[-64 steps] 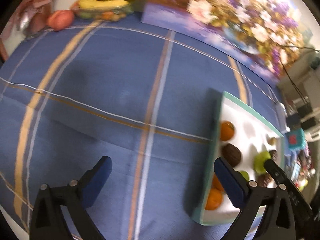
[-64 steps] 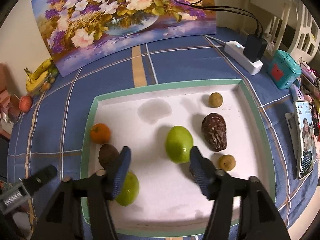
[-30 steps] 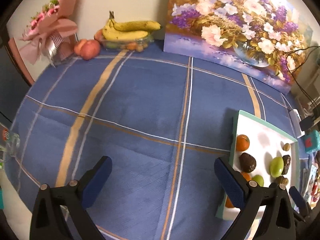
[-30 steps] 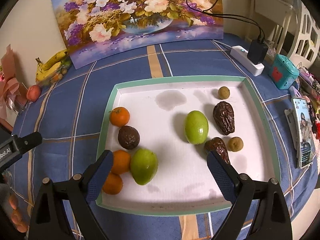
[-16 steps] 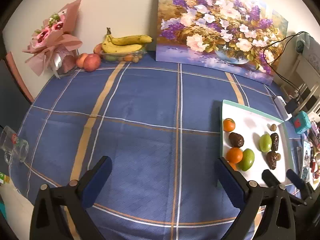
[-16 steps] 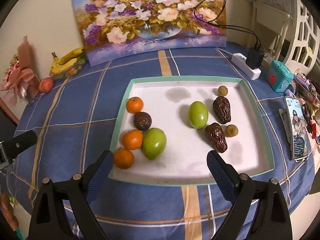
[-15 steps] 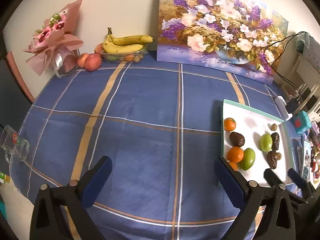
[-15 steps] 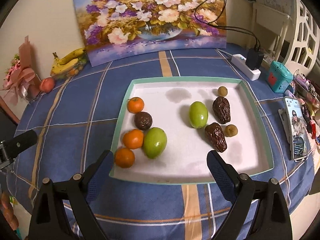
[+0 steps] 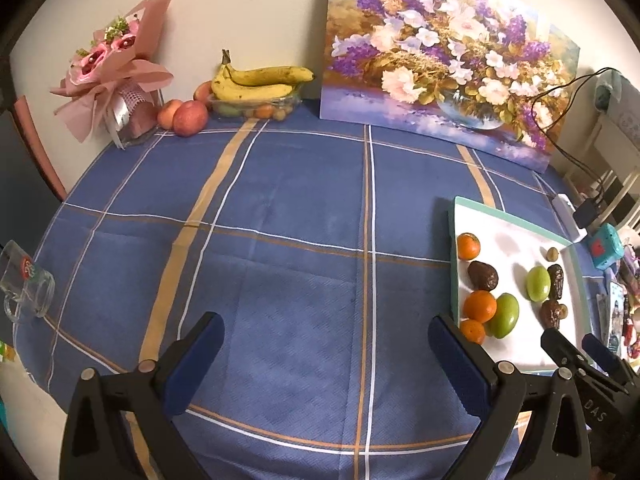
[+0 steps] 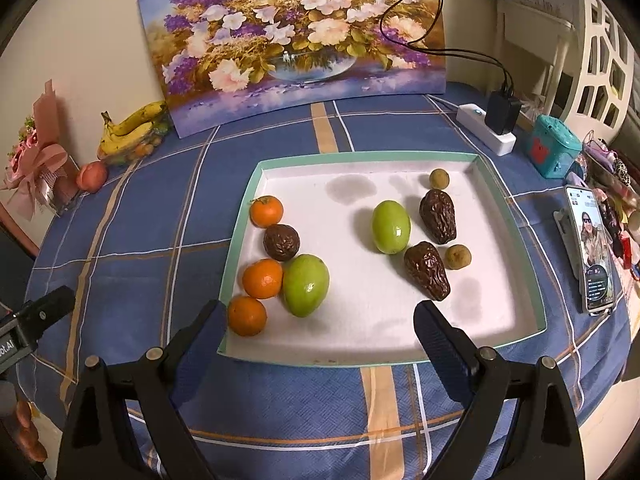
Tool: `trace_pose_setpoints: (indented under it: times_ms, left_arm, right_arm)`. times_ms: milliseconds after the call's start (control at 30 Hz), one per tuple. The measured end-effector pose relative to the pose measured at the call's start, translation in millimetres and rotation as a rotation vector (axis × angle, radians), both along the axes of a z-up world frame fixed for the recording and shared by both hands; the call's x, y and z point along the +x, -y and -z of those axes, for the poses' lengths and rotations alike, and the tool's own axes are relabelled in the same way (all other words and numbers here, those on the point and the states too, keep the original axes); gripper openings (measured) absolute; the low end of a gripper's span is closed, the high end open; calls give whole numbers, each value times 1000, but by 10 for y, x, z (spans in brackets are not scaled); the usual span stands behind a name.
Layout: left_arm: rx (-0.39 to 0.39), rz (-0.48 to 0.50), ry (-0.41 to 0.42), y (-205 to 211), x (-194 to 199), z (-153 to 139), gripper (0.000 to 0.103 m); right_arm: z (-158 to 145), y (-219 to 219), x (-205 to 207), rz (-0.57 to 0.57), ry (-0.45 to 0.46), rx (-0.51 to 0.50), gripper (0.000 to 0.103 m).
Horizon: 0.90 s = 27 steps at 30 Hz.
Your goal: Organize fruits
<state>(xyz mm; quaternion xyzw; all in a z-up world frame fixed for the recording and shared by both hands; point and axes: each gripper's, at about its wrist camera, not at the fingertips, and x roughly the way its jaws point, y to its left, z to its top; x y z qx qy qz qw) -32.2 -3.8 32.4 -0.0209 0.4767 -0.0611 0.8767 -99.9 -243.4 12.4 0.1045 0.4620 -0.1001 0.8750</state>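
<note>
A white tray with a teal rim (image 10: 508,200) lies on the blue plaid tablecloth. On its left side lie three oranges (image 10: 262,278), a dark wrinkled fruit (image 10: 281,242) and a green fruit (image 10: 306,290). On its right lie a second green fruit (image 10: 391,226), two dark date-like fruits (image 10: 427,270) and two small brown fruits (image 10: 458,257). My right gripper (image 10: 316,344) is open and empty above the tray's near edge. My left gripper (image 9: 326,356) is open and empty over bare cloth, left of the tray (image 9: 520,226).
A flower painting (image 9: 448,64) leans on the back wall. Bananas in a clear bowl (image 9: 260,84), peaches (image 9: 190,118) and a pink bouquet (image 9: 114,80) stand at the back left. A glass mug (image 9: 26,284) sits at the left edge. A power strip (image 10: 486,134), teal box (image 10: 554,150) and phone (image 10: 592,256) lie right.
Both grippers have pulled back and up from the table, so more of it shows. The right gripper opened wide at the start. The fruit on the tray has not moved lately.
</note>
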Motion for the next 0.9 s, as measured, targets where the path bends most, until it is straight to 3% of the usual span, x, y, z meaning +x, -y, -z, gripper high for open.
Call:
trace_pose_setpoints:
  times_ms: [500, 900]
  left_arm:
    - [-35, 36, 28, -16, -3, 0, 103]
    - [11, 33, 17, 21, 4, 2, 103]
  right_arm:
    - [-4, -5, 1, 0, -3, -1, 94]
    - [4, -5, 4, -1, -5, -1, 94]
